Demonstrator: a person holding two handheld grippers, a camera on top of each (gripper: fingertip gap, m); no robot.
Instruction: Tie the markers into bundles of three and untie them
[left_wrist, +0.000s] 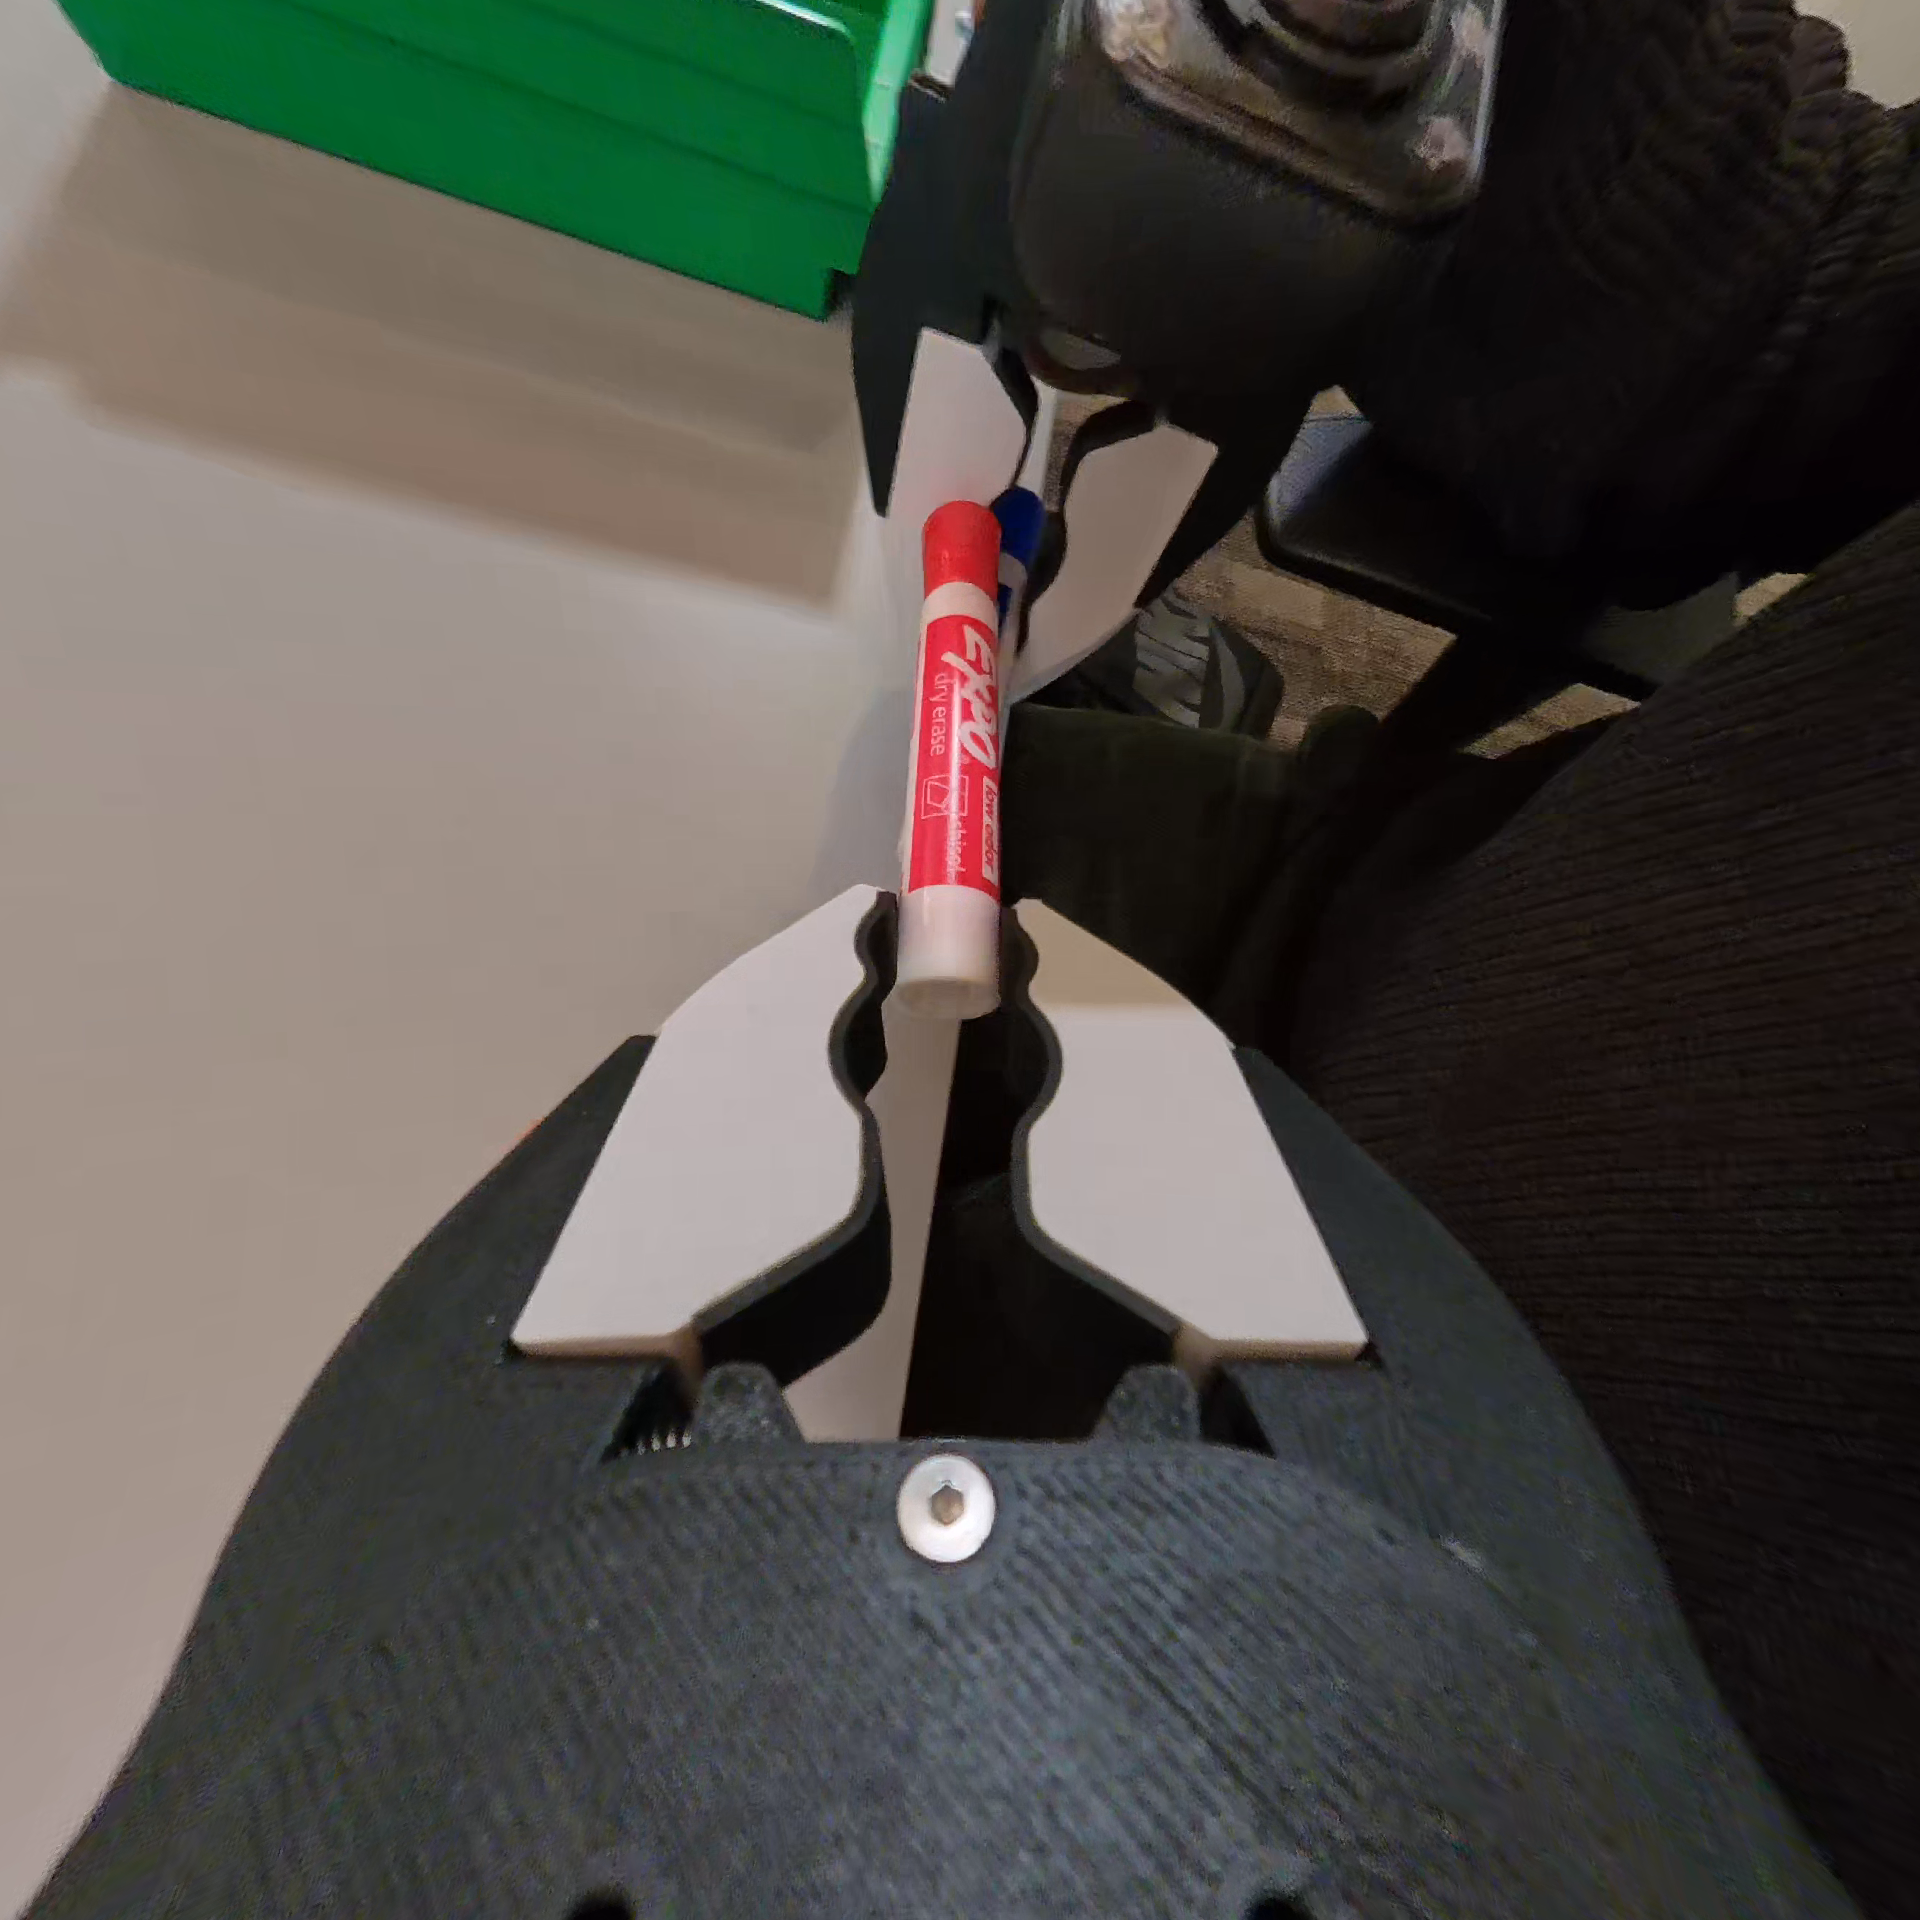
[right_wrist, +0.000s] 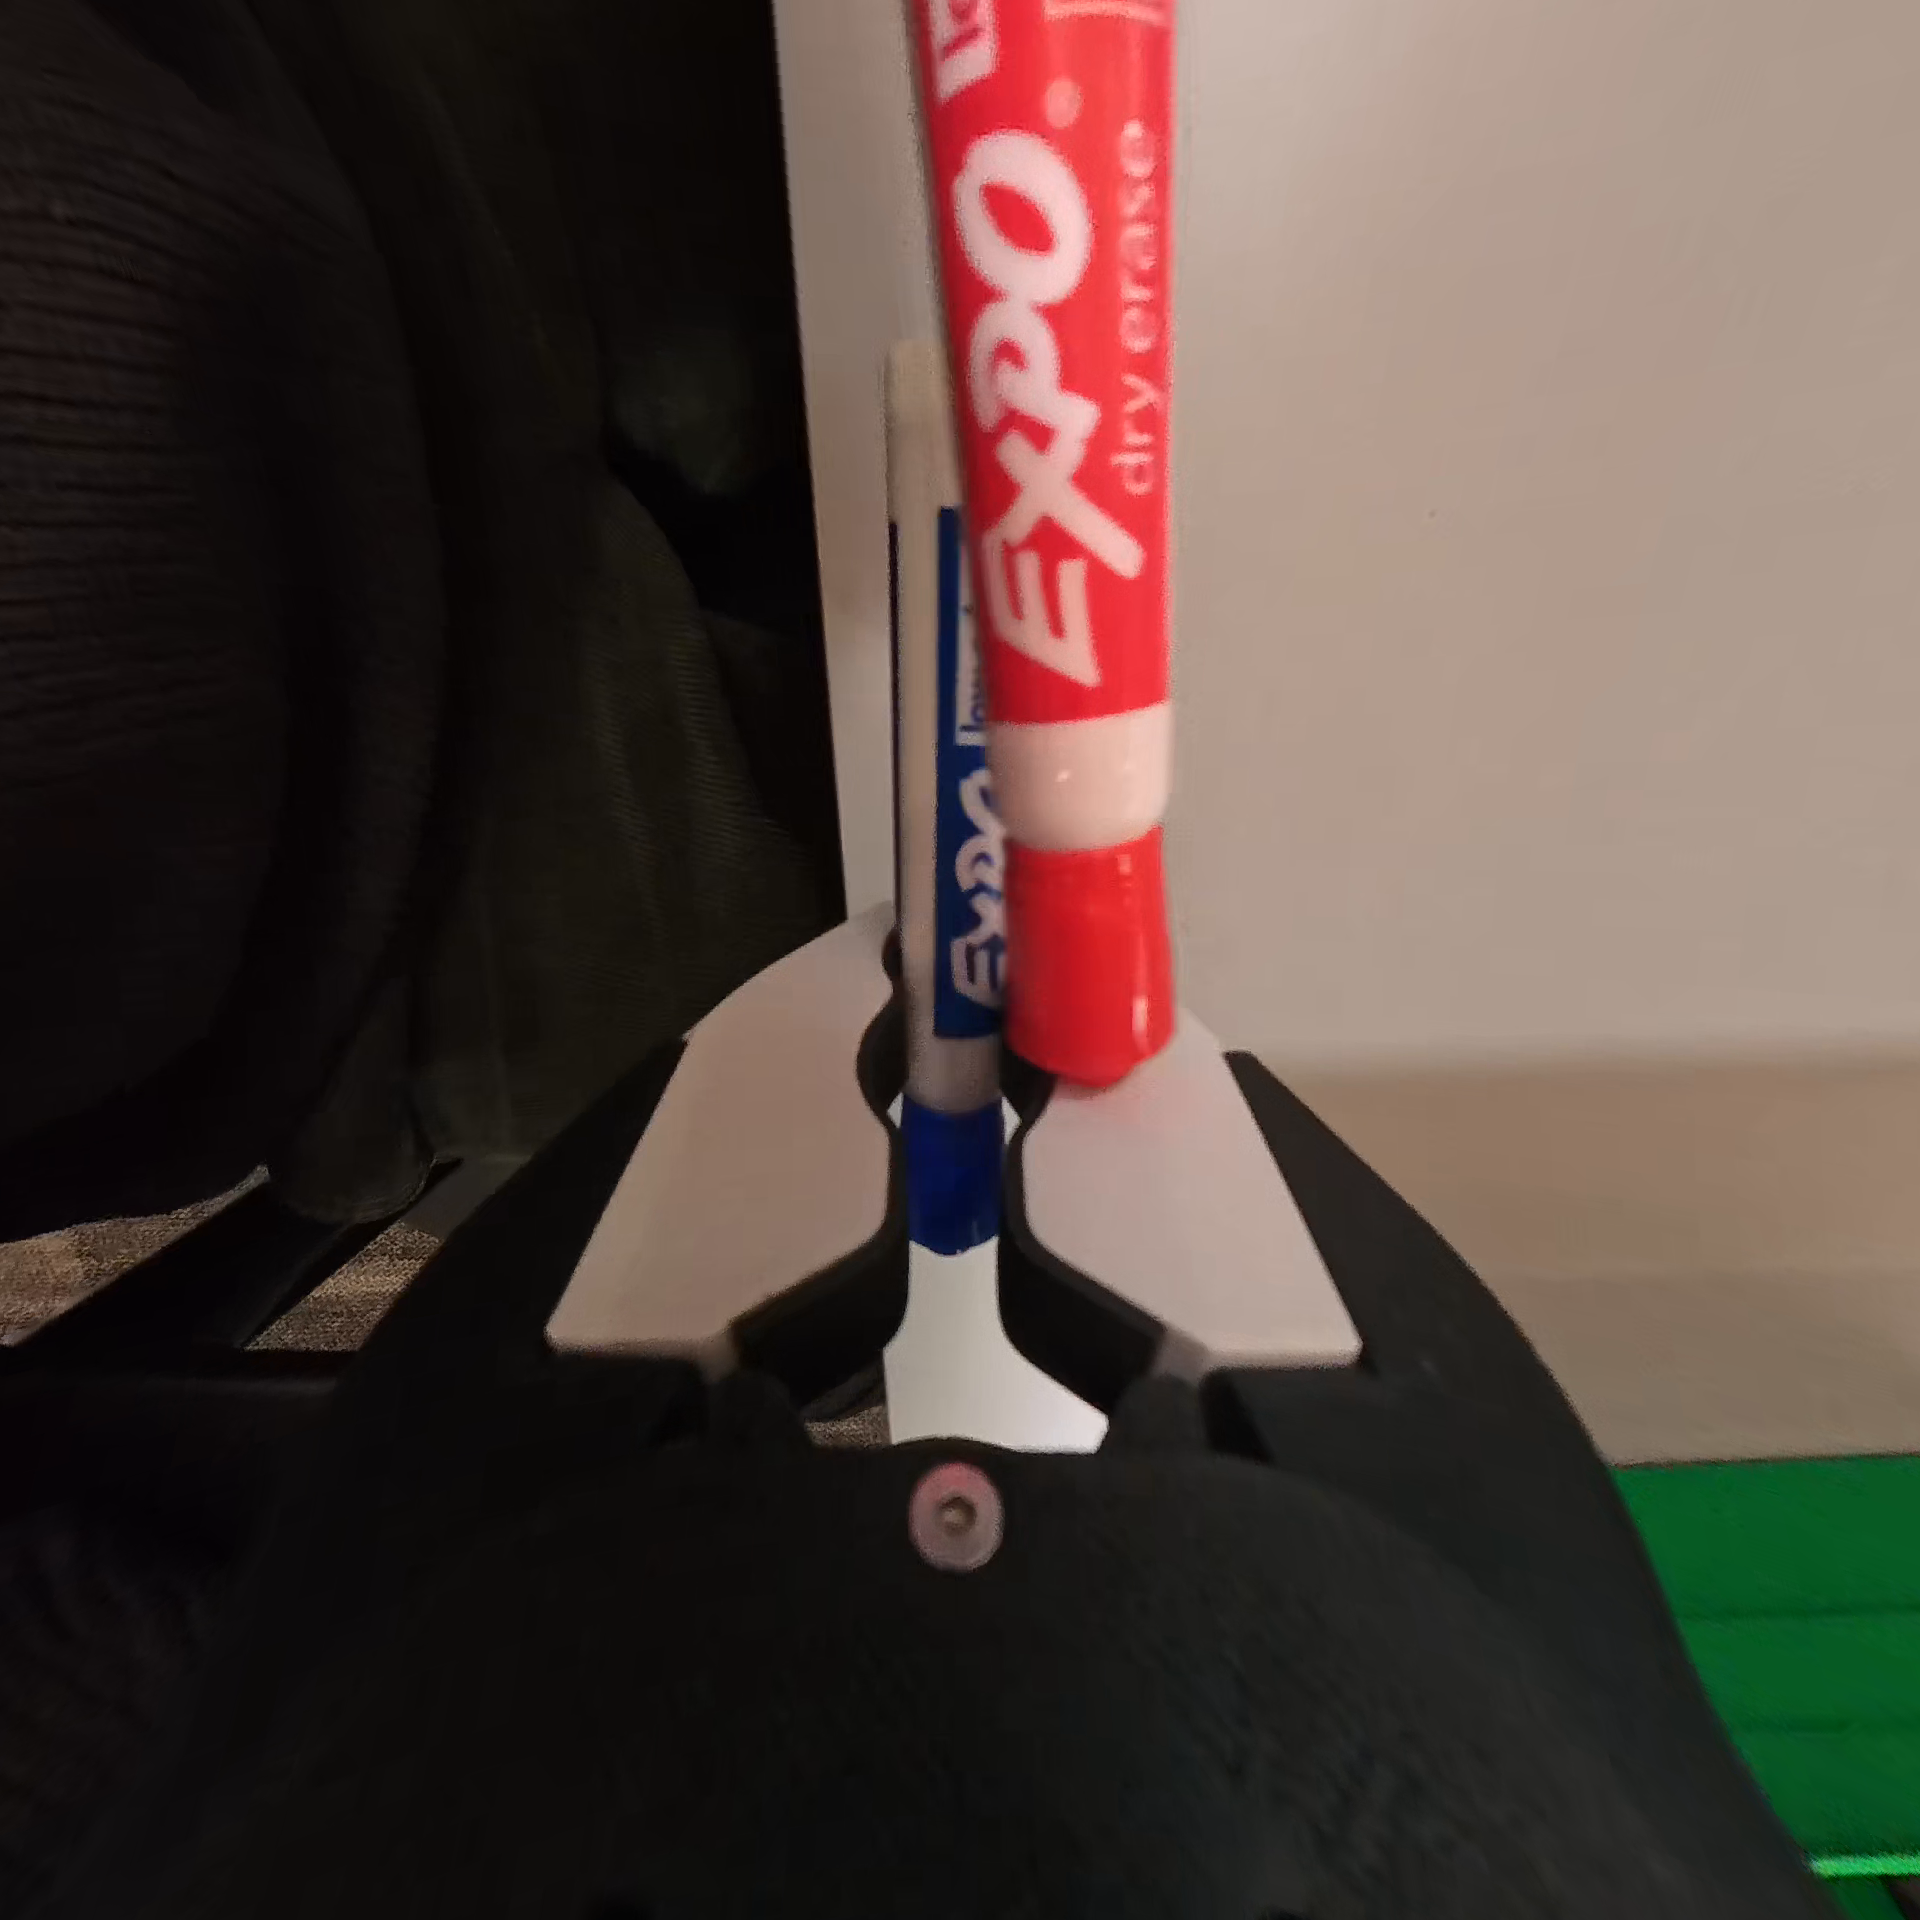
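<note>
My left gripper (left_wrist: 945, 935) is shut on the back end of a red dry-erase marker (left_wrist: 956, 727), which points away from me, cap end far. My right gripper (right_wrist: 951, 997) is shut on a blue dry-erase marker (right_wrist: 961, 831) near its blue cap. The two grippers face each other, and the markers lie side by side, touching along their length. In the right wrist view the red marker (right_wrist: 1070, 416) comes down from the top, and its red cap rests against my right finger pad (right_wrist: 1143, 1195). The right gripper (left_wrist: 1023, 582) and the blue marker (left_wrist: 1016, 520) also show in the left wrist view.
A green box (left_wrist: 520, 135) stands on the white table (left_wrist: 312, 831) behind the grippers; it also shows in the right wrist view (right_wrist: 1766, 1610). A person in dark clothing (left_wrist: 1610, 1039) sits by the table edge, with a shoe (left_wrist: 1195, 665) on the carpet below. The grippers' ends are close to 12 cm from one another.
</note>
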